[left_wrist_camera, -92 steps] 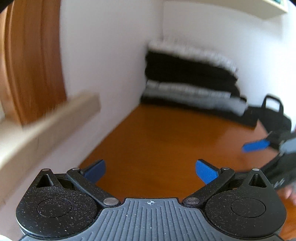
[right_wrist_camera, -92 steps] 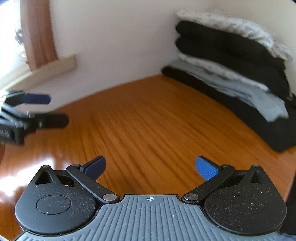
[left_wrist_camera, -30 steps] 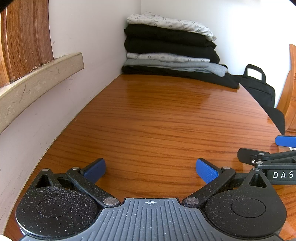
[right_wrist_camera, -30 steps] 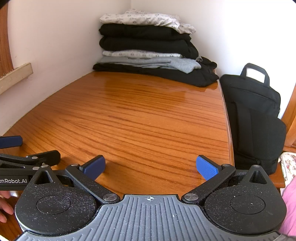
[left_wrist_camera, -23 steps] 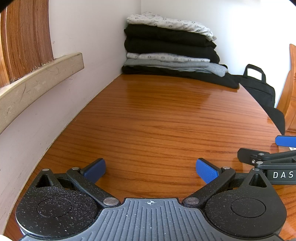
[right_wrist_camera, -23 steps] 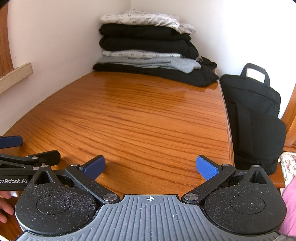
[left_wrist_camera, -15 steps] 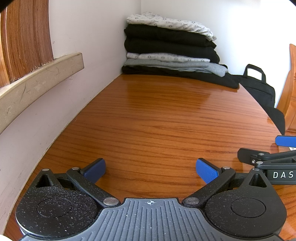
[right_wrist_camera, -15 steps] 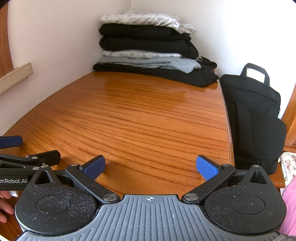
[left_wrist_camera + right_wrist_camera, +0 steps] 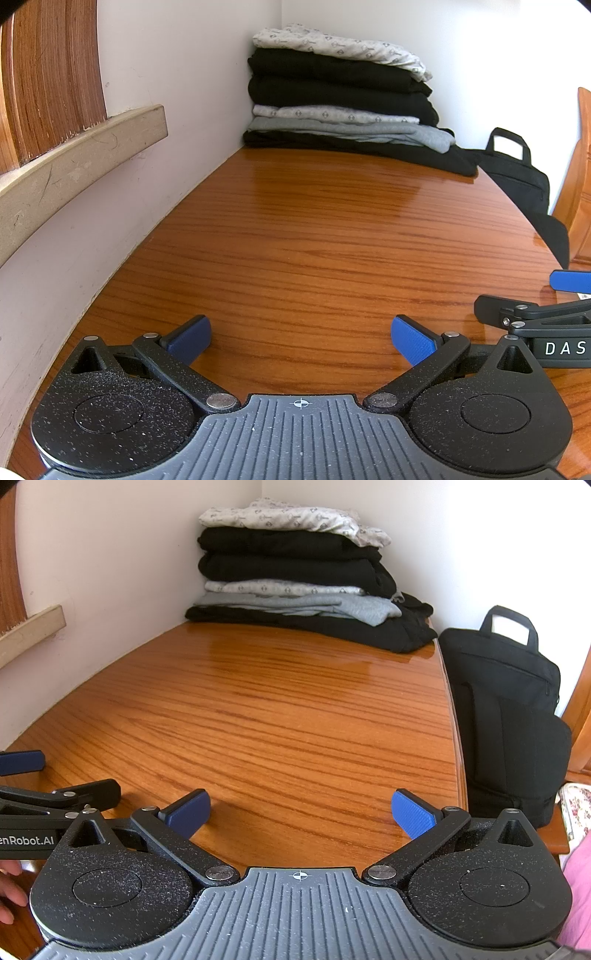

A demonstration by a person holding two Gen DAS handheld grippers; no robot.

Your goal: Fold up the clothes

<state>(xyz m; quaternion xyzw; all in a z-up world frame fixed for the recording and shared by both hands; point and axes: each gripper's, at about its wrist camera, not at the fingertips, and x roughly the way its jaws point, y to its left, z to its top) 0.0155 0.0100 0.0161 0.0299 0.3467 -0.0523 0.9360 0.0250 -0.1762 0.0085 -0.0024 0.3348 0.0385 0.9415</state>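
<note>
Clothes (image 9: 340, 99) are not in either gripper: the left gripper (image 9: 301, 338) has its blue pads spread wide with only bare wood between them, low over the near end of the tabletop (image 9: 314, 240). The right gripper (image 9: 301, 814) is spread just as wide and equally empty, beside it at the same near edge; each shows at the border of the other's view. Both point down the length of the tabletop toward the far corner, which reads as a rest pose between garments rather than a reach.

The clothes lie well apart from both grippers, stacked in that corner where two white walls meet: a dark piece at the bottom, grey and patterned pale layers, two thick black ones, a patterned pale one on top. Tucking the stack into the corner likely keeps it steady and leaves the middle free as folding space. A black bag (image 9: 506, 709) stands off the tabletop's right edge. No unfolded garment is in view.
</note>
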